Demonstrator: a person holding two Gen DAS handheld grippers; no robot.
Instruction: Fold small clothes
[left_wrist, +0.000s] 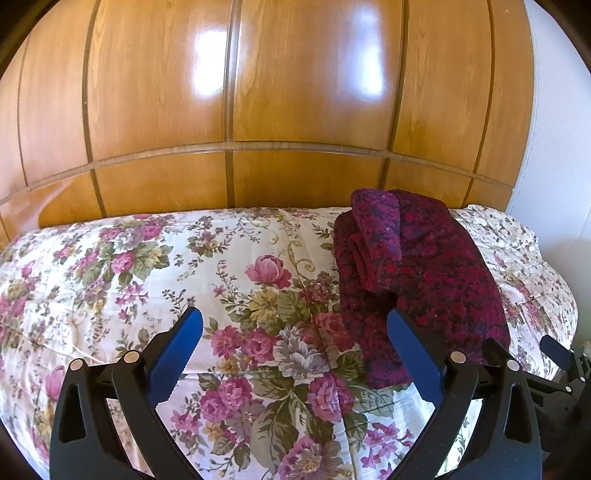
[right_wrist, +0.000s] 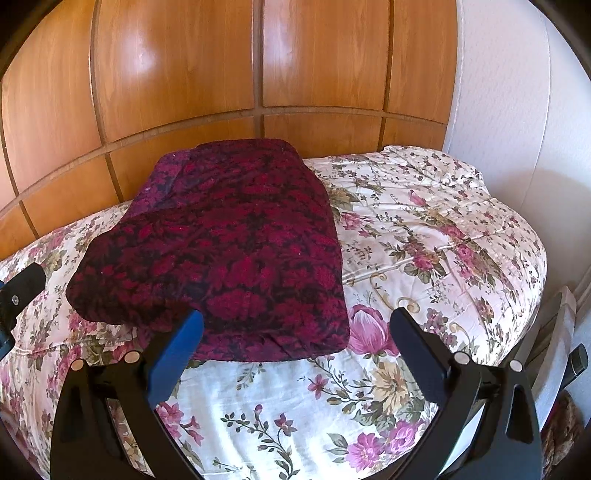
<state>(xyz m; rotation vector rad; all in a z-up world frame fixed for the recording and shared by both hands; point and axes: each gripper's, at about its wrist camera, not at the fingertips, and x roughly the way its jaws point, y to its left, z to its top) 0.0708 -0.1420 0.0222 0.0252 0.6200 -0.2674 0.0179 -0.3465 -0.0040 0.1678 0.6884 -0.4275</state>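
A dark red and purple patterned garment (left_wrist: 424, 273) lies folded into a thick bundle on the floral bedspread (left_wrist: 147, 280), with a sleeve doubled over its top left. In the right wrist view the same garment (right_wrist: 229, 251) spreads flat, left of centre. My left gripper (left_wrist: 294, 317) hovers open over the bedspread just left of the garment, its right finger in front of the cloth's near edge. My right gripper (right_wrist: 296, 317) is open too, above the garment's near right corner, with nothing between its fingers. The right gripper (left_wrist: 561, 354) shows at the left view's far right edge.
A glossy wooden panelled wardrobe (left_wrist: 295, 92) rises directly behind the bed. A white wall (right_wrist: 517, 92) borders the right side. The floral bedspread (right_wrist: 424, 229) lies bare to the right of the garment. Part of the left gripper (right_wrist: 18, 291) pokes in at the left edge.
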